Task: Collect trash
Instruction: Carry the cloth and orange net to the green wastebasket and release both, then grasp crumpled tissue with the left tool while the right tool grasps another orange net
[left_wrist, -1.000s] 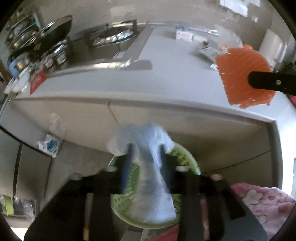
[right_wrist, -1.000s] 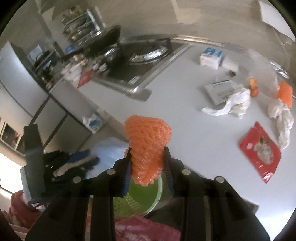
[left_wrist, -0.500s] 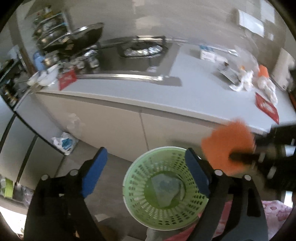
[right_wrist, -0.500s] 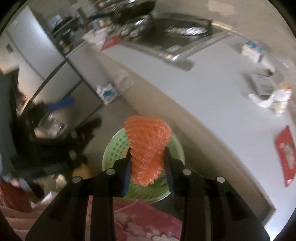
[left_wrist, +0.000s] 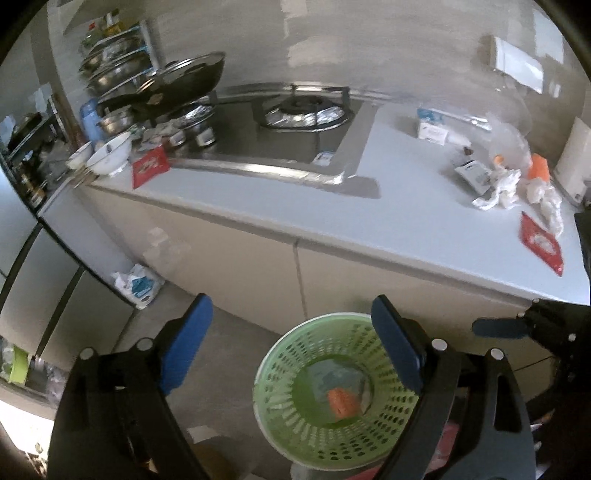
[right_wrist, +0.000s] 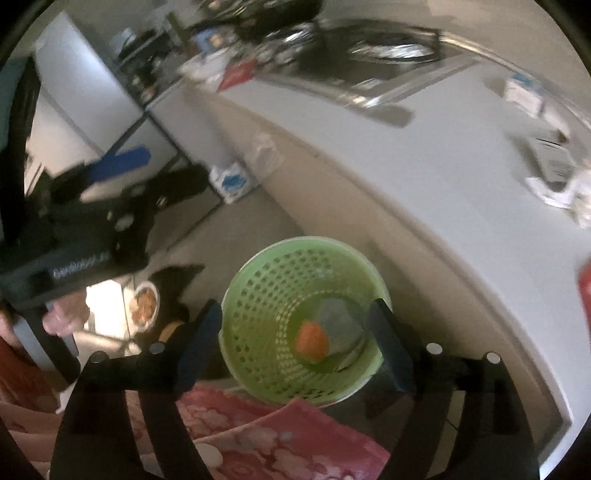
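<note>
A green perforated basket stands on the floor in front of the counter. At its bottom lie an orange foam net and a pale blue-white wrapper. My left gripper hangs open above and left of the basket, holding nothing. My right gripper is directly over the basket with its jaws opening and nothing between them. On the counter's right end lie a red packet, crumpled white tissue, an orange piece and a printed pouch.
A gas stove with a black pan and bowls fills the counter's left. A white bag lies on the floor by the cabinet. Pink floral cloth is below the basket. A hand holds the left gripper.
The left gripper opened, dropped the pale wrapper into the basket and rose. The right gripper carried the orange foam net over the basket and let it go; it now lies inside.
</note>
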